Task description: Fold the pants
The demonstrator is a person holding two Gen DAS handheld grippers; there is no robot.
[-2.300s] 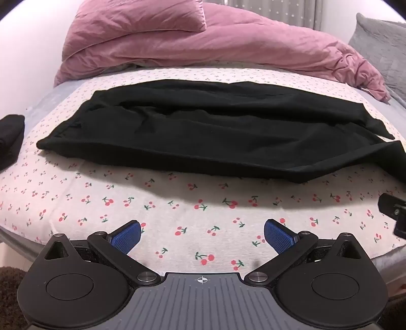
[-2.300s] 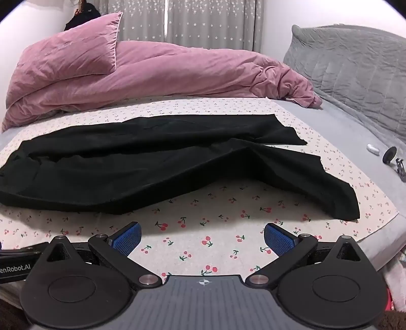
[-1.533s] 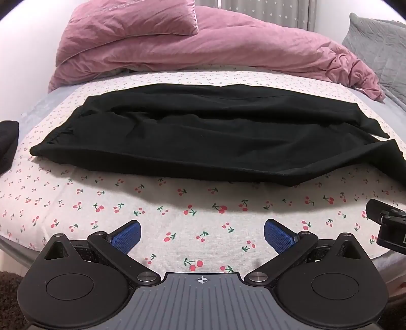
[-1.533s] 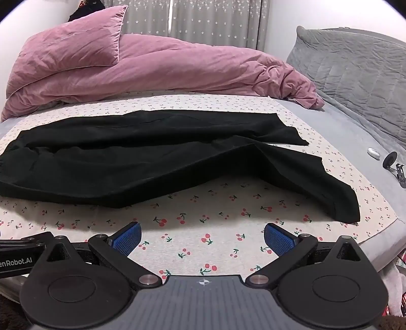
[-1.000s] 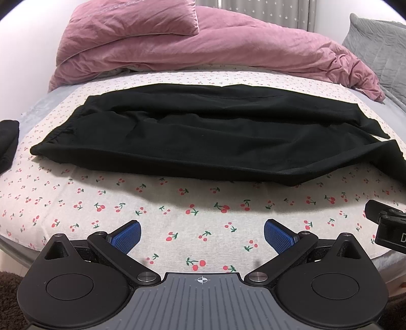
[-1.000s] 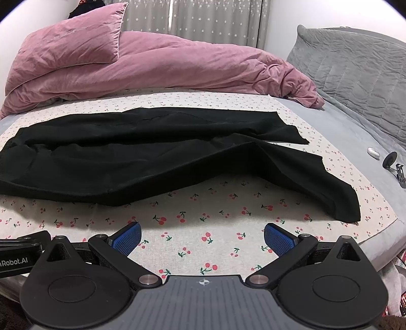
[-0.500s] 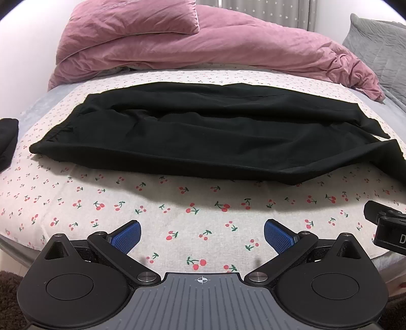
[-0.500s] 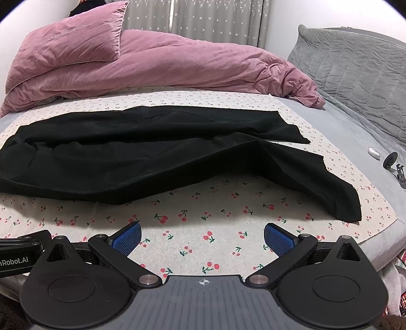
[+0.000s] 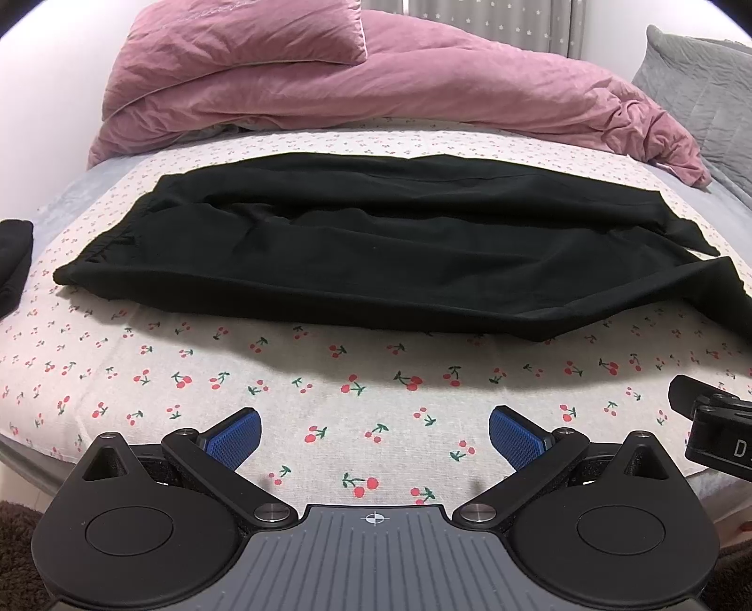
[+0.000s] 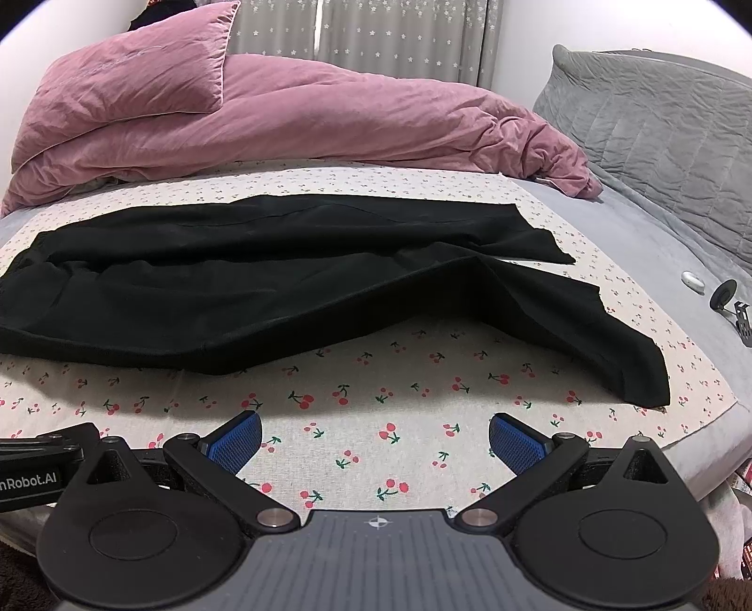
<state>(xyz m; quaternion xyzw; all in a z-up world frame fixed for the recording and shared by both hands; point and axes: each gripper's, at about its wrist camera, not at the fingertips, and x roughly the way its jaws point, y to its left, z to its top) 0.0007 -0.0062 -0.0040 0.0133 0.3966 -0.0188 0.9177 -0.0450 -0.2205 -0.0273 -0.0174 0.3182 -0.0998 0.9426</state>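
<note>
Bed with cherry-print sheet over a grey cover. Pink duvet and pink pillow heaped at far side. Grey quilted headboard right, probably. Star-print curtains behind, white walls, dark rug on floor.

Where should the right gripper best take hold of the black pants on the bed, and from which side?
Probably the near leg's hem corner of the black fabric pants. It lies flat and free at the cherry-print sheet's near right, so the open right gripper can slide in low from the bed's near edge.
</note>
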